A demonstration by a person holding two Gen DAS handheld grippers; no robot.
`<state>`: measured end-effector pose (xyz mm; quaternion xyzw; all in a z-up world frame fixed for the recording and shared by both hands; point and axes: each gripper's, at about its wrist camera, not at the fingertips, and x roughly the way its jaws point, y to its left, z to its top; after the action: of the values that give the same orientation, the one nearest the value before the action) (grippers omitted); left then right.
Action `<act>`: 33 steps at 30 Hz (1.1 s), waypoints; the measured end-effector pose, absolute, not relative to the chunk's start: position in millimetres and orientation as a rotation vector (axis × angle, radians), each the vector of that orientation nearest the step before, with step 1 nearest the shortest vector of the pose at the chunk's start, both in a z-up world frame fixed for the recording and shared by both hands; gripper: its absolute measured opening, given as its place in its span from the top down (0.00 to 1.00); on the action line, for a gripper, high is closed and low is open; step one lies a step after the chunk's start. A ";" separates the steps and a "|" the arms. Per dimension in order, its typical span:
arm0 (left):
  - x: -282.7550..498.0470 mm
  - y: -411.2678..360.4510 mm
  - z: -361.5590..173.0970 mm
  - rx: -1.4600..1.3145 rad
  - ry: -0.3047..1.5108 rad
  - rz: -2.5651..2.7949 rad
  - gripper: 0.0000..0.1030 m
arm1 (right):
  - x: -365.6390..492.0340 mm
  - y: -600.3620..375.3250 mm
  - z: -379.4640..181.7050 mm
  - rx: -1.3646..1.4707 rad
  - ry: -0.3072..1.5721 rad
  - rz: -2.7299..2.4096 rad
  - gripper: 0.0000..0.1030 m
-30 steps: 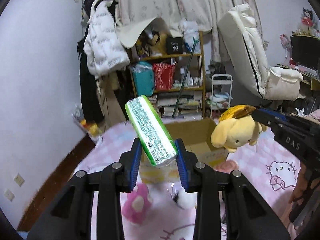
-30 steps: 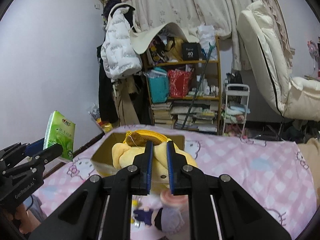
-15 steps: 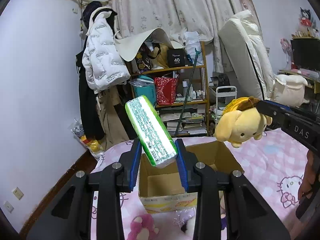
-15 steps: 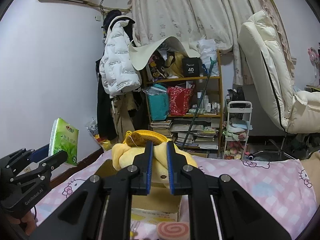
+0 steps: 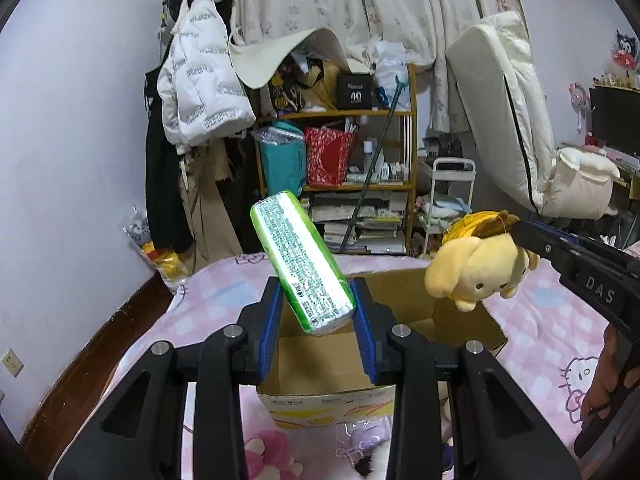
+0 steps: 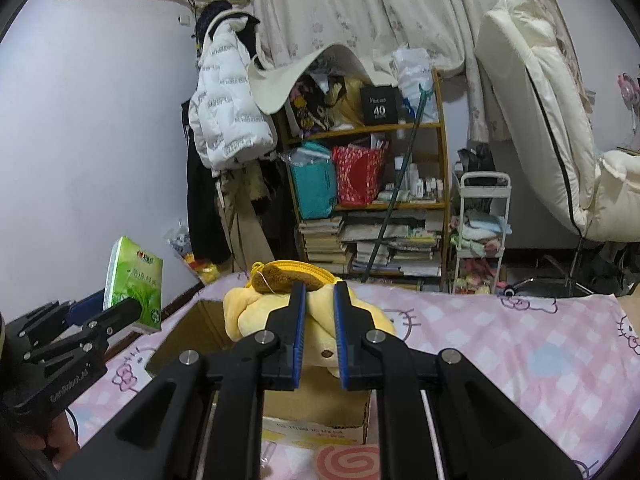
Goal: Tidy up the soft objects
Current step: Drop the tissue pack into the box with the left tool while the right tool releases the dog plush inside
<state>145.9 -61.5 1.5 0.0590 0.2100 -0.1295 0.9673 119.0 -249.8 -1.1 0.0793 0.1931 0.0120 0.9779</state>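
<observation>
While my left gripper [image 5: 316, 314] stays clamped on the green tissue pack [image 5: 301, 265], the pack tilts toward 11 o'clock above the open cardboard box [image 5: 320, 364]. I note my right gripper [image 6: 320, 320] pinched shut on the yellow plush dog [image 6: 256, 312], hanging over the box's 2 o'clock corner in the left view. Pink checked bedsheet [image 6: 500, 344] lies under the box.
</observation>
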 end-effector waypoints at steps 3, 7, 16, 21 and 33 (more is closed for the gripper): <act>155.2 -64.6 -8.2 0.128 0.455 -0.278 0.68 | 126.1 -250.7 -13.7 0.153 0.425 0.024 0.86; 162.8 -68.4 -19.6 0.139 0.478 -0.298 0.67 | 136.6 -253.0 -25.4 0.163 0.456 0.020 0.86; 170.5 -76.9 -42.5 0.180 0.542 -0.310 0.66 | 148.2 -250.2 -44.0 0.143 0.517 0.027 0.85; 178.3 -74.8 -48.8 0.167 0.593 -0.301 0.65 | 149.2 -248.0 -50.3 0.128 0.534 0.019 0.85; 158.7 -58.4 -41.5 0.155 0.578 -0.241 0.45 | 146.7 -249.6 -50.9 0.142 0.557 0.048 0.84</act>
<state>158.7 -58.4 -41.5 0.0759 0.2841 -0.1185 0.9484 146.7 -249.6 -50.9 0.0699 0.2749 0.0235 0.9586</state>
